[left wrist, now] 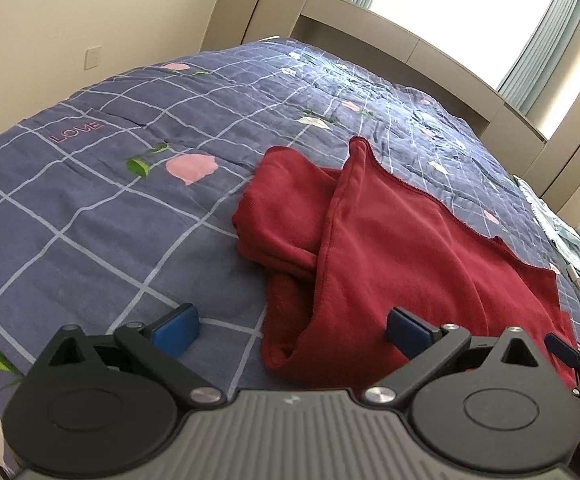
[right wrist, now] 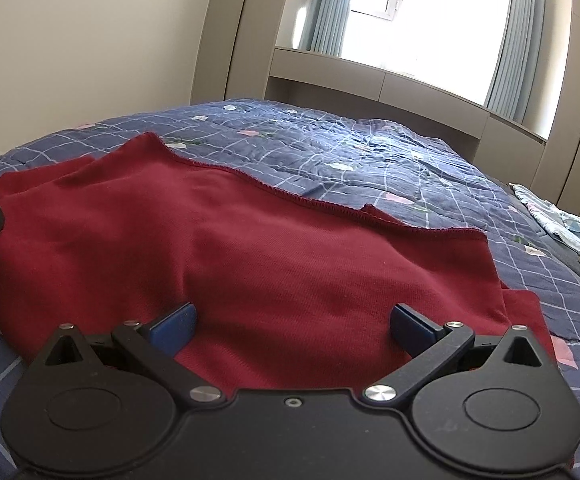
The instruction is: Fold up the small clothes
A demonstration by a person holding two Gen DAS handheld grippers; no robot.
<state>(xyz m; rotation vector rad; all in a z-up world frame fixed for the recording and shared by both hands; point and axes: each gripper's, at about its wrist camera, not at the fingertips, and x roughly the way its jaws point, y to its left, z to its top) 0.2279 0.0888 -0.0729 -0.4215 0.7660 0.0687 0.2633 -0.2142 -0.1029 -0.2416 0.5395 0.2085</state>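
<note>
Left wrist view: both sets of fingers spread wide, holding nothing, over a half-folded red garment point(left wrist: 410, 240).
The left gripper point(left wrist: 294, 328) straddles the garment's near edge, the right gripper point(right wrist: 294, 324) hovers above its middle; a careless pinch may snag the bed quilt point(left wrist: 89, 208) or drag the loose far flap askew.

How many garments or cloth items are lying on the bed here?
2: a red garment spread before both grippers, and a pale blue cloth at the bed's far right edge. Others may lie outside the views.
</note>
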